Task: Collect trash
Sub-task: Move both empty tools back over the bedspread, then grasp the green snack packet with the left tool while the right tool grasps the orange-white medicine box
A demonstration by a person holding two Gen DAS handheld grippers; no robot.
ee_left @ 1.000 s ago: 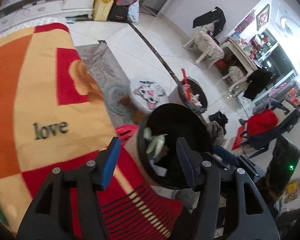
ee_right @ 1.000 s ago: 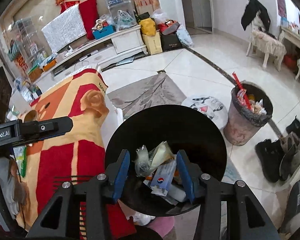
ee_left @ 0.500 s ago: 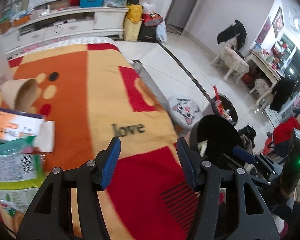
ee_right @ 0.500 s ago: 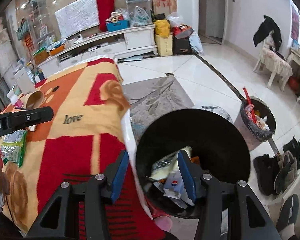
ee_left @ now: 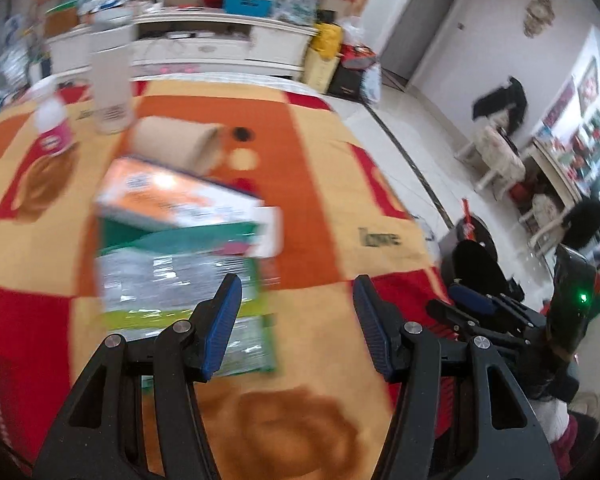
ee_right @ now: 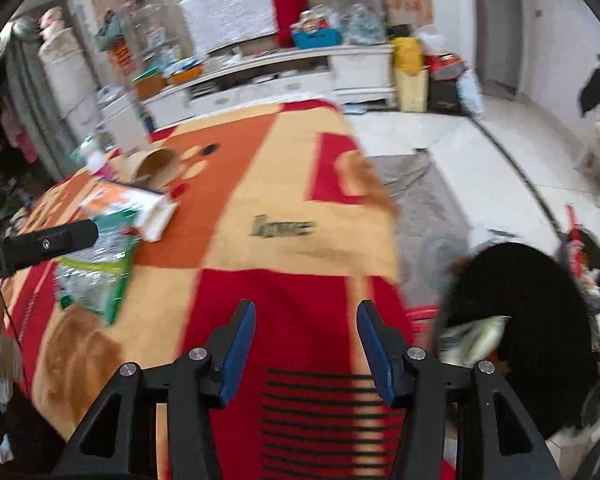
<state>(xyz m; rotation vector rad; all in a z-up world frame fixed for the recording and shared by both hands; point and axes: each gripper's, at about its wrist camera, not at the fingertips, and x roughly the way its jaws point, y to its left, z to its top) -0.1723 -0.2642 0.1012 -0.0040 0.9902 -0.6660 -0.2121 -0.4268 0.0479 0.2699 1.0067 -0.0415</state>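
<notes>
Orange, yellow and red blanket (ee_left: pixel 312 184) covers the surface in both views, blurred by motion. The left gripper (ee_left: pixel 296 320) hangs above it at lower centre of the left wrist frame, jaws apart and holding nothing. Just beyond its left finger lies the trash: a green-edged clear wrapper (ee_left: pixel 180 292), an orange and white box (ee_left: pixel 172 196) overlapping it further up, and a brown paper cup (ee_left: pixel 176 146) on its side beyond. The right gripper (ee_right: pixel 306 344) sits low in its own frame, jaws apart and empty. A black bin (ee_right: pixel 532 320) stands at lower right there, beside the surface, with crumpled packaging visible inside.
</notes>
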